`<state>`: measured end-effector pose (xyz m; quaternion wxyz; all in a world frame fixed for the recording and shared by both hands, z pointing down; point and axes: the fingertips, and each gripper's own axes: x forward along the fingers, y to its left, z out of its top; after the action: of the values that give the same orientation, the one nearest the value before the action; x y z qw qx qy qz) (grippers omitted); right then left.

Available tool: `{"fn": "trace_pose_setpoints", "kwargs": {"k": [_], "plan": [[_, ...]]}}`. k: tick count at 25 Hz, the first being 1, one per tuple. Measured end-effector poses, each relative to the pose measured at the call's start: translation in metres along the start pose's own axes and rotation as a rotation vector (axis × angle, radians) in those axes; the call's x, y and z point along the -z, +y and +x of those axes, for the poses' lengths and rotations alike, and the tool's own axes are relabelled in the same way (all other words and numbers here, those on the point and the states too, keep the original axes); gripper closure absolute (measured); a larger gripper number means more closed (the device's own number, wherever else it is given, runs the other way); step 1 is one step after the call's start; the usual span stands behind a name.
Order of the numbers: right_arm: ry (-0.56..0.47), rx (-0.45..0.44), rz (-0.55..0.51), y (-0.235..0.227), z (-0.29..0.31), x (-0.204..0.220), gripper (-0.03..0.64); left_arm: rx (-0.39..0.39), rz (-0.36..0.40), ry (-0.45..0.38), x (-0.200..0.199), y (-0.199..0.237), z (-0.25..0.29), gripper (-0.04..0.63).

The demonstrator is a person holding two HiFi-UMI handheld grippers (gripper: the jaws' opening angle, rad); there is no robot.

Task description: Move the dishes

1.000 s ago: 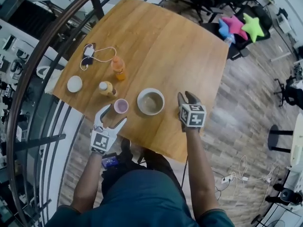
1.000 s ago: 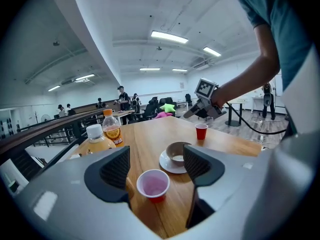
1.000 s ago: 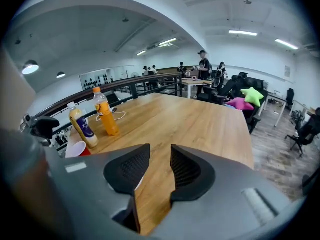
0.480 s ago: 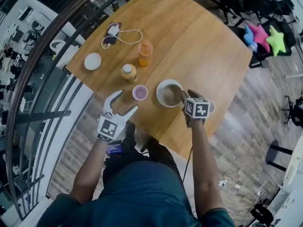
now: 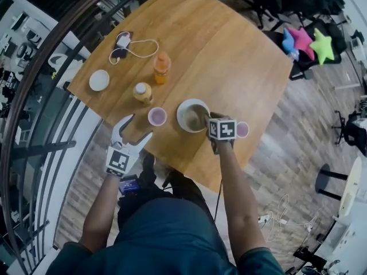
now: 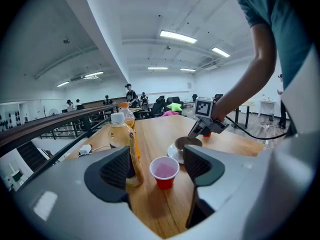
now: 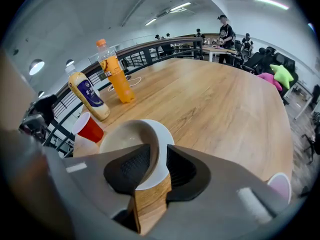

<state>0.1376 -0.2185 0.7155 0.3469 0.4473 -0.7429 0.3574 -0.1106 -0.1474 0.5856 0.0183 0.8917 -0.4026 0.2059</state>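
A bowl (image 5: 192, 114), white outside and beige inside, stands near the wooden table's (image 5: 229, 56) front edge. My right gripper (image 5: 209, 125) points steeply down over its right rim. In the right gripper view the bowl's (image 7: 127, 139) rim lies between the jaws of my right gripper (image 7: 158, 166): one pad is inside, one outside, with a sliver of room on the outer side. My left gripper (image 5: 136, 128) hangs open at the table's near-left edge. A pink-lined red cup (image 6: 164, 170) stands ahead of its jaws (image 6: 159, 169), untouched.
A yellow bottle (image 5: 142, 91) and an orange bottle (image 5: 161, 67) stand behind the cup (image 5: 157, 116). A small white dish (image 5: 99, 80) and a phone with a cable (image 5: 123, 42) lie far left. A second pink cup (image 5: 242, 129) sits right of my right gripper. A railing runs left.
My right gripper has come down and leftward from beside the bowl onto its right rim. The second pink cup now shows beside it. My left gripper has shifted only slightly.
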Motion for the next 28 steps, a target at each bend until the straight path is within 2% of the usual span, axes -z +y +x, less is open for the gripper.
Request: {"fn": "trace_pose_setpoints", "kwargs": {"k": [3, 5, 10, 16, 25, 28], "plan": [[0.026, 0.001, 0.014, -0.003, 0.004, 0.005, 0.517, 0.002, 0.0, 0.002, 0.001, 0.0, 0.002, 0.264], [0.036, 0.0, 0.021, -0.004, 0.004, 0.005, 0.586, 0.003, 0.0, 0.003, 0.002, -0.001, 0.005, 0.264], [0.038, -0.041, 0.056, 0.001, 0.001, -0.004, 0.594, 0.009, 0.0, 0.006, 0.0, 0.0, 0.009, 0.264], [-0.024, -0.062, 0.092, -0.006, -0.01, -0.028, 0.595, 0.014, 0.007, 0.005, -0.004, -0.001, 0.015, 0.264], [-0.126, -0.047, 0.216, -0.046, -0.023, -0.073, 0.595, 0.02, 0.009, 0.012, -0.008, -0.002, 0.023, 0.264], [-0.122, -0.032, 0.242, -0.062, -0.021, -0.082, 0.595, 0.021, 0.011, 0.017, -0.007, -0.001, 0.024, 0.264]]}}
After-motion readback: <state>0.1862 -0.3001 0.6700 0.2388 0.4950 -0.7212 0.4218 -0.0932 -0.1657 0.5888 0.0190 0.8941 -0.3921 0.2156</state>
